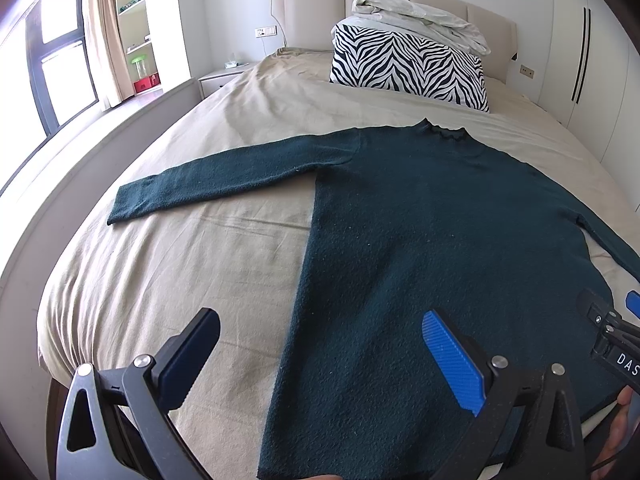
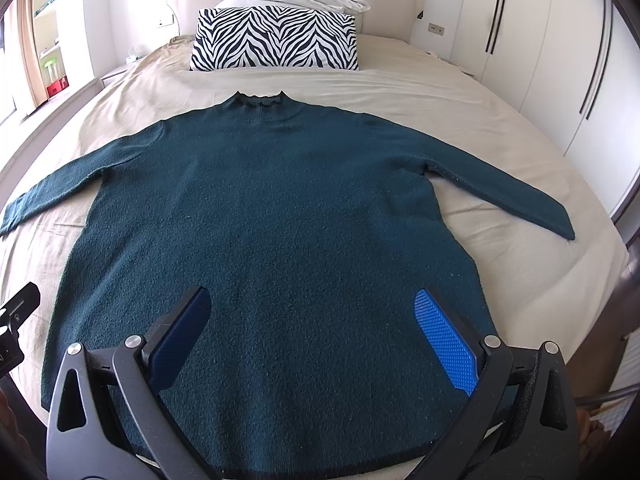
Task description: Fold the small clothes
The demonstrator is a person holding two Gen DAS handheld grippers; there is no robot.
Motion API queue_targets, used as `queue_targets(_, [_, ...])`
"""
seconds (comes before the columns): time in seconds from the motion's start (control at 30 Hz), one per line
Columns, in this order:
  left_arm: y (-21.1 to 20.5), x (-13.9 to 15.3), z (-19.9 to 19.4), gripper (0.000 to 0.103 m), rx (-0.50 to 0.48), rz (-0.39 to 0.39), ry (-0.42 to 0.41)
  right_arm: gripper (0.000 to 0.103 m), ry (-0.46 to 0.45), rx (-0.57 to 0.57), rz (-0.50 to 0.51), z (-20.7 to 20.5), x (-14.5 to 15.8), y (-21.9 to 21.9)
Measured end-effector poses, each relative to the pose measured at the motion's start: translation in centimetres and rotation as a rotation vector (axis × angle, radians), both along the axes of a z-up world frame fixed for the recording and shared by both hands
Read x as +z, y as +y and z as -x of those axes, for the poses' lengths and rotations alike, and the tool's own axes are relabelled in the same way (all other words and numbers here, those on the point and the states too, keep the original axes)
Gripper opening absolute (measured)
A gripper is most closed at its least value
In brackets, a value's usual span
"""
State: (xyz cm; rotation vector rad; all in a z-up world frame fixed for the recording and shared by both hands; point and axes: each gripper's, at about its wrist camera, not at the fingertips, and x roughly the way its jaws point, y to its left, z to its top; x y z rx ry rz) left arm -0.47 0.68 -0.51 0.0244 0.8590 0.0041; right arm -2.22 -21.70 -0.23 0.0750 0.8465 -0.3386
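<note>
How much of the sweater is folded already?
None yet. Done: the green sweater lies spread flat on the bed, both sleeves out. In hand: nothing; the left hand-held gripper and right hand-held gripper are open above its lower part. Left: every fold.

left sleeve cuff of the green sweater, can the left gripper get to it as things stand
Probably yes. The left gripper is open and holds nothing, and the sleeve cuff lies flat on the bare beige sheet with nothing on or beside it. The gripper hovers near the sweater hem, so it must travel across first.
</note>
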Motion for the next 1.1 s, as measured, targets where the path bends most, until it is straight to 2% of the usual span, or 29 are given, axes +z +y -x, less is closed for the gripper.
queue_targets(1.1, [-0.19,-0.61,0.64,0.103,-0.004,0.0,0.005,0.103,0.005,0.001,0.002,0.03,-0.21,0.06])
